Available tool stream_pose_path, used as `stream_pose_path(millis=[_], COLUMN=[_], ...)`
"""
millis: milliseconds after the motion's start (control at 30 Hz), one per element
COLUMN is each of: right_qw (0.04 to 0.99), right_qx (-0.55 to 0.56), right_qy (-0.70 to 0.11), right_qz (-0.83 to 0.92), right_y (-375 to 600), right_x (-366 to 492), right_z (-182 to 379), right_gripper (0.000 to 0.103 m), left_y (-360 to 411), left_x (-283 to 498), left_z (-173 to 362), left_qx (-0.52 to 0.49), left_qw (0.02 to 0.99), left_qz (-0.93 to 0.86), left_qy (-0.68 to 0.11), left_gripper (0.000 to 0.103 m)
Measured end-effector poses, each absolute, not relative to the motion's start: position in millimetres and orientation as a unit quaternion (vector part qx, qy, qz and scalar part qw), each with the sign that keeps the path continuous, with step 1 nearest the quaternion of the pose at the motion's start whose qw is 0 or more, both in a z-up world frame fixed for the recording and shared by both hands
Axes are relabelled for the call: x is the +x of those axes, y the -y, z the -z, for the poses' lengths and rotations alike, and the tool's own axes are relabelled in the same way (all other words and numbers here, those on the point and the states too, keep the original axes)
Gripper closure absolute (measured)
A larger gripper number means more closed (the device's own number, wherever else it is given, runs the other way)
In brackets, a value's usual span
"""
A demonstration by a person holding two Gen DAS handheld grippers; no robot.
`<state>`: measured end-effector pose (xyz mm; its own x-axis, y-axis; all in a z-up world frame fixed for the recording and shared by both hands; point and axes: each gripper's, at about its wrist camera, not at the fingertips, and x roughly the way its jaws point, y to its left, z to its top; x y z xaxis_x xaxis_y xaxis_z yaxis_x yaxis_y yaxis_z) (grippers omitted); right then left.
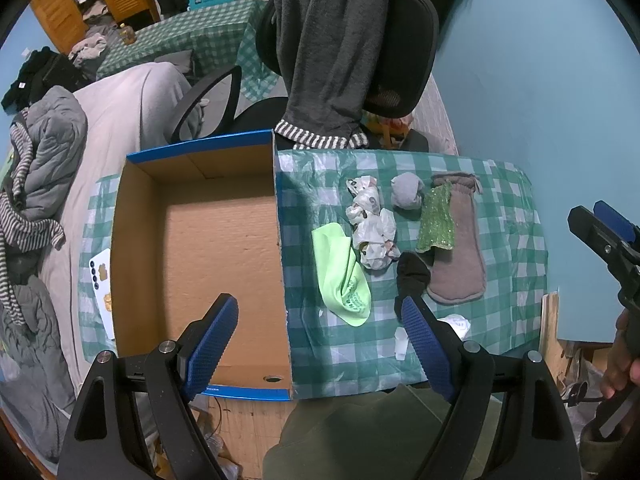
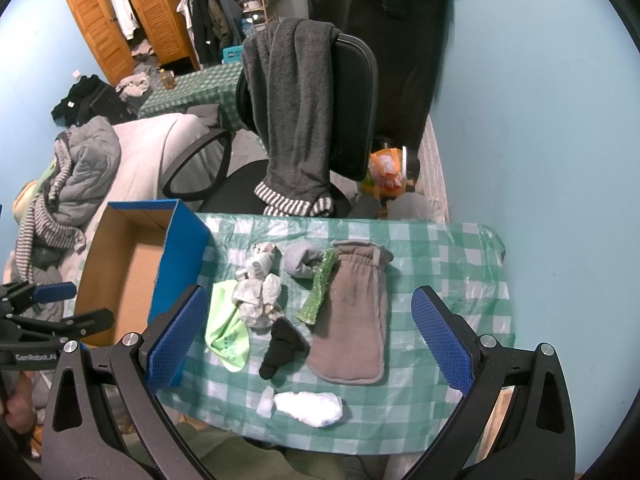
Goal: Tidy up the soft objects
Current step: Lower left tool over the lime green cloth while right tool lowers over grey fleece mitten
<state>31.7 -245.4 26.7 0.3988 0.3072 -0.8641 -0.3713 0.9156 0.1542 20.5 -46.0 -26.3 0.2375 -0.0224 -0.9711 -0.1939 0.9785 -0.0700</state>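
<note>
on the worktop (image 2: pixel 440 248), at its left end: open box (image 2: pixel 120 276). right of the box, in a cluster: flat cloth (image 2: pixel 228 336) nearest it, crumpled bag (image 2: pixel 258 292) just beside and partly over it, balled sock (image 2: pixel 302 260) further back, sequin strip (image 2: pixel 318 292) resting against the pouch's (image 2: pixel 352 320) left edge, dark sock (image 2: pixel 282 346) in front, between cloth and pouch. near the front edge: wad of tissue (image 2: pixel 310 402). behind the worktop: chair (image 2: pixel 352 112) with a garment (image 2: pixel 292 120) draped over its back.
</note>
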Motion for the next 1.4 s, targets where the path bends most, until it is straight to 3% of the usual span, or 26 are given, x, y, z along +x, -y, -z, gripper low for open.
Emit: stream_pose_path(millis=[833,1400], right_qw=[0.822,0.781], right_qx=[-0.041,-0.017], right_qy=[-0.537,-0.599], right_qz=[-0.185,-0.174], right_y=[274.4,311.2], right_x=[48.3,79.5], right_z=[5.9,81.0], right_gripper=[0.002,0.002], left_y=[73.6,101.8], left_x=[36.7,64.4], left_z=[61.9,118.6], left_qx=[-0.065,-0.059], left_qw=[0.765,0.735], left_qz=[-0.045,-0.047], left_qy=[-0.640,-0.674], left_gripper=[0.018,0.018])
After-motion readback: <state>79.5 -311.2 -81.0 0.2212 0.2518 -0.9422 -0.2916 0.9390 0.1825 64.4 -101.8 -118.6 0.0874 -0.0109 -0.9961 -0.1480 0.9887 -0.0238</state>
